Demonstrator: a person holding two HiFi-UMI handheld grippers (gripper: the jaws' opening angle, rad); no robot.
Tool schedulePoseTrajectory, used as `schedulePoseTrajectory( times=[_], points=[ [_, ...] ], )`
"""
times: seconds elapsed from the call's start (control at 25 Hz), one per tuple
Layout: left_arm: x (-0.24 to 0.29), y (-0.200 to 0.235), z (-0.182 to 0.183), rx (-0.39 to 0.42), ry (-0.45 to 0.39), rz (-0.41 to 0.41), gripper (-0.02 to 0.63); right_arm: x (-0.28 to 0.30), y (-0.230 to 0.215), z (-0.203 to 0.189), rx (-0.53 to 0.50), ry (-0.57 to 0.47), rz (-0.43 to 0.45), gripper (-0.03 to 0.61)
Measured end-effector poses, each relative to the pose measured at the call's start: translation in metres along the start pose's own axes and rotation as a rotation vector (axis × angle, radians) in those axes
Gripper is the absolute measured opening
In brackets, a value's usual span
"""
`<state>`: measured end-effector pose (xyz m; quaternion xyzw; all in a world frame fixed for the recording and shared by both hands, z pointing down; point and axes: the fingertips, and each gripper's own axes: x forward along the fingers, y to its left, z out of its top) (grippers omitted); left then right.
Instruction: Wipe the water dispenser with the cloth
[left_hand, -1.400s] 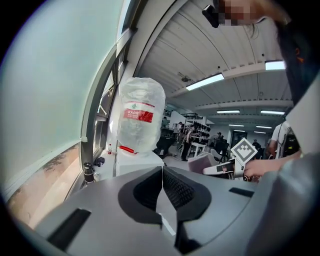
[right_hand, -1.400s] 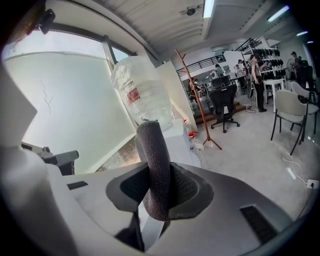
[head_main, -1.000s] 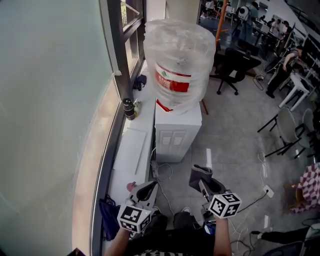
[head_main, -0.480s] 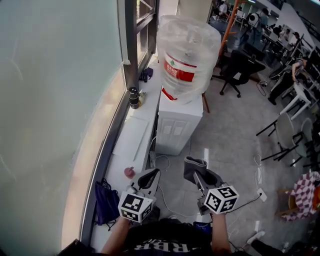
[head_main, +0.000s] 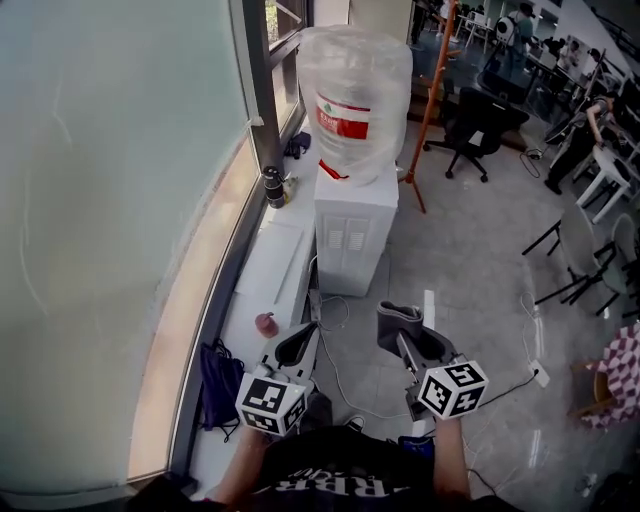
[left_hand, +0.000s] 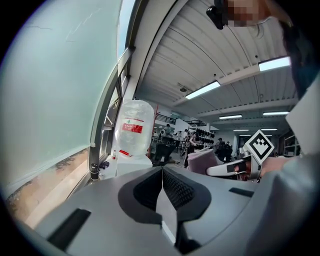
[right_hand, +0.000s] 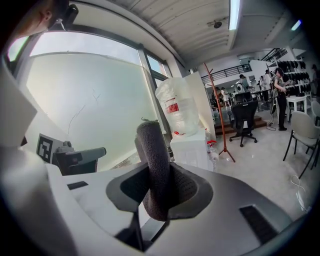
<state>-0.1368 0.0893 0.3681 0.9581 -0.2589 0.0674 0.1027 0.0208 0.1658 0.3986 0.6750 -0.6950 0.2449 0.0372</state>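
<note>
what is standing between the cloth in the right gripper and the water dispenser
Nothing visible blocks it. The right gripper holds the cloth some way short of the water dispenser, with only bare floor and a few loose cables lying low between them.

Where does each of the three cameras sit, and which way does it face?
Head view: on the person's head, facing steeply down at the white water dispenser; shows left gripper, right gripper, forearms.
Left gripper view: on the left gripper, facing along its shut, empty jaws; shows the right gripper.
Right gripper view: on the right gripper, facing along jaws shut on the dark grey cloth.
All three share the dispenser.
</note>
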Motion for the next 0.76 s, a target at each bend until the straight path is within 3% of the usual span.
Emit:
schedulePoseTrajectory(
  times=[0.36, 0.76],
  points=[
    [-0.009, -0.055, -0.012, 0.037, 0.016, -0.035, 0.018, -0.051, -0.023, -0.023, 0.03, -0.028, -0.039, 0.112],
    [0.003, -0.087, -0.011, 0.068, 0.009, -0.07, 0.018, -0.072, -0.053, -0.027, 0.044, -0.051, -0.08, 0.112]
  ],
)
